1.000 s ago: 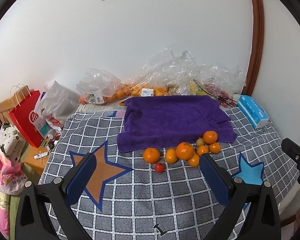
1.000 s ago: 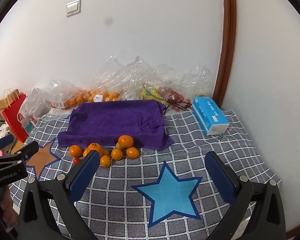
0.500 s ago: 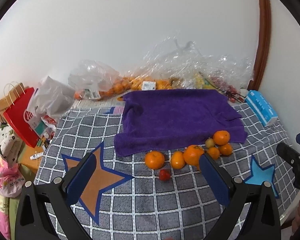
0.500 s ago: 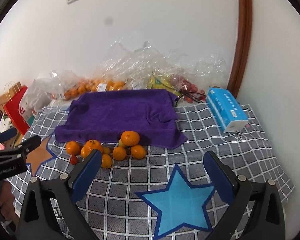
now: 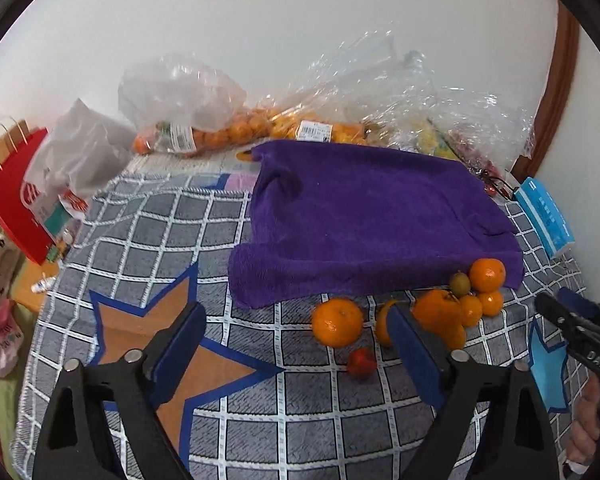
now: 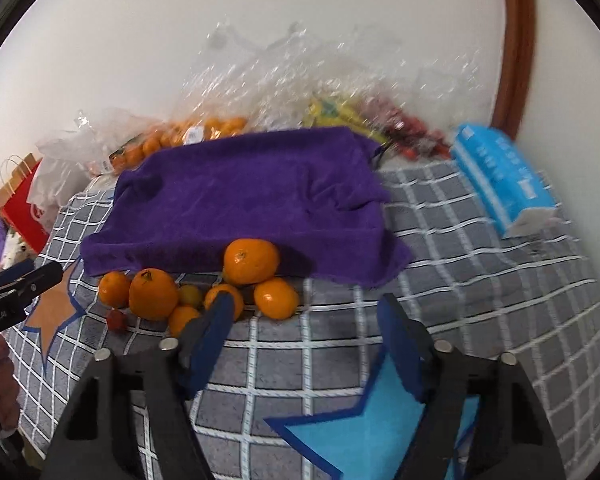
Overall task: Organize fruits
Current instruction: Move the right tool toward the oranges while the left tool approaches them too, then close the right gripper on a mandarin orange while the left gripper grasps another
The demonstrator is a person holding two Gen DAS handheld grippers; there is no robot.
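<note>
Your left claw (image 5: 296, 344) has just been narrowing its jaws, yet they stand apart with nothing between them, low over the checked table (image 5: 260, 420); your right claw (image 6: 306, 334) has likewise been closing and grips nothing, hanging above the blue star (image 6: 364, 436). Judging by the scene, the step in hand is the reach for a first fruit, so pick one at the edge of the cluster rather than the middle. For the left claw that is the orange on the left end (image 5: 337, 322), with the small red fruit (image 5: 362, 363) just in front of it; for the right claw, the orange on the right end (image 6: 276, 298) lies nearest. Straddle the chosen fruit squarely and close gently, since round fruit will likely roll and nudge its touching neighbours. The oranges have no long axis, and the stem of the biggest one (image 6: 251, 261) faces up and towards you. Just behind the cluster lies the purple towel (image 5: 364, 220), spread flat, its long side running across the view, and beyond it the bagged fruit (image 5: 228, 134) against the wall.
</note>
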